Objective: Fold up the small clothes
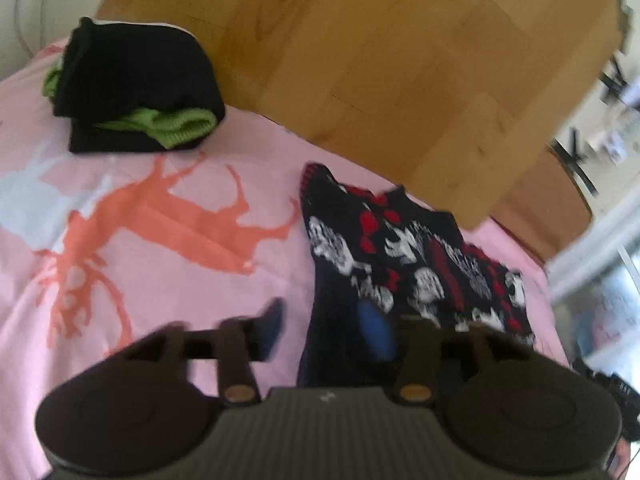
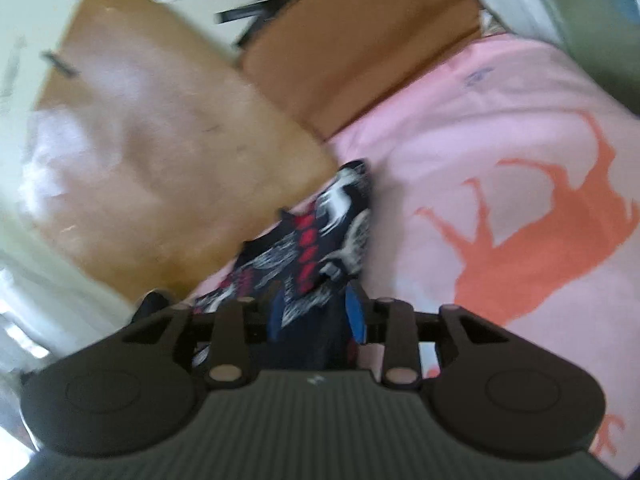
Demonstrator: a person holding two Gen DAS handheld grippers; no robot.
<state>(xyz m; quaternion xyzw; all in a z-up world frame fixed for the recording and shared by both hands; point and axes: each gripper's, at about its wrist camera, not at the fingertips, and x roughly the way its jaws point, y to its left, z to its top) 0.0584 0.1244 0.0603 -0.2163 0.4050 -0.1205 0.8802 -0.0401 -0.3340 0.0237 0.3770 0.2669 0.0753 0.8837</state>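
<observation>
A small dark garment with a red and white skull print (image 1: 404, 256) lies on the pink bed cover (image 1: 192, 288) near its edge. My left gripper (image 1: 326, 330) is open just over the garment's near left edge, one blue pad on the cloth, the other over the cover. In the right wrist view the same garment (image 2: 320, 240) runs from the bed edge down between the blue pads. My right gripper (image 2: 316, 316) is closed on the garment's near part. Both views are motion-blurred.
A folded stack of black and green clothes (image 1: 136, 92) sits at the far left of the pink cover. The cover has an orange deer print (image 1: 168, 216). A wooden floor (image 1: 380, 60) lies beyond the bed edge. Black furniture legs (image 2: 260, 4) stand on the far floor.
</observation>
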